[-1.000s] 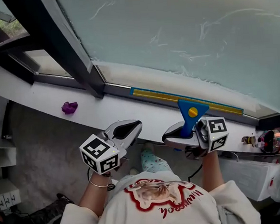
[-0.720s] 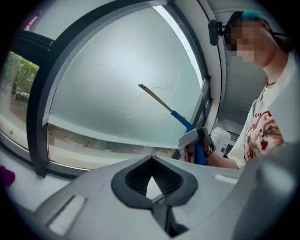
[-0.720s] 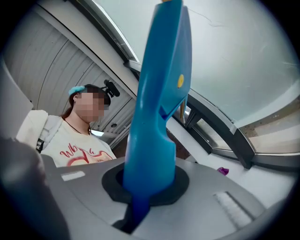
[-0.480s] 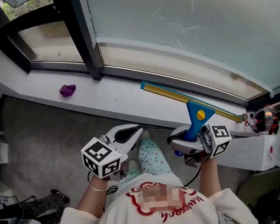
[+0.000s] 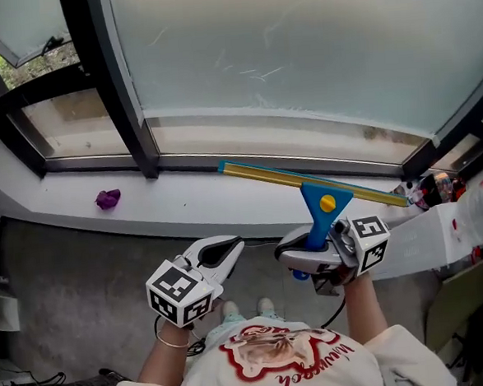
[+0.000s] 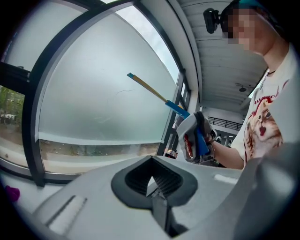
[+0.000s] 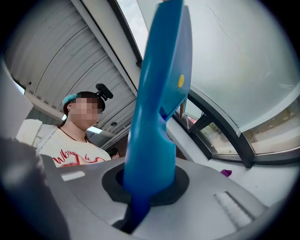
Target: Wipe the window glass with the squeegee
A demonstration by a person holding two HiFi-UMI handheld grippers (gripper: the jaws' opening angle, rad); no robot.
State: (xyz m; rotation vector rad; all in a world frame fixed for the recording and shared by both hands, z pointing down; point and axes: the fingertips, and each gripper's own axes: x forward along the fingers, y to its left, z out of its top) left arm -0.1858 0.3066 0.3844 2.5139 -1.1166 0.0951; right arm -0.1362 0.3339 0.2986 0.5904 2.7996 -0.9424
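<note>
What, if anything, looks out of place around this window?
A small crumpled purple object lies alone on the white sill, well to the left of the squeegee held in the right tool. The glass also carries thin smear streaks. Nothing looks spilled or broken.

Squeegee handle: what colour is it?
Blue, with a yellow dot; the squeegee handle shows best in the right gripper view.
</note>
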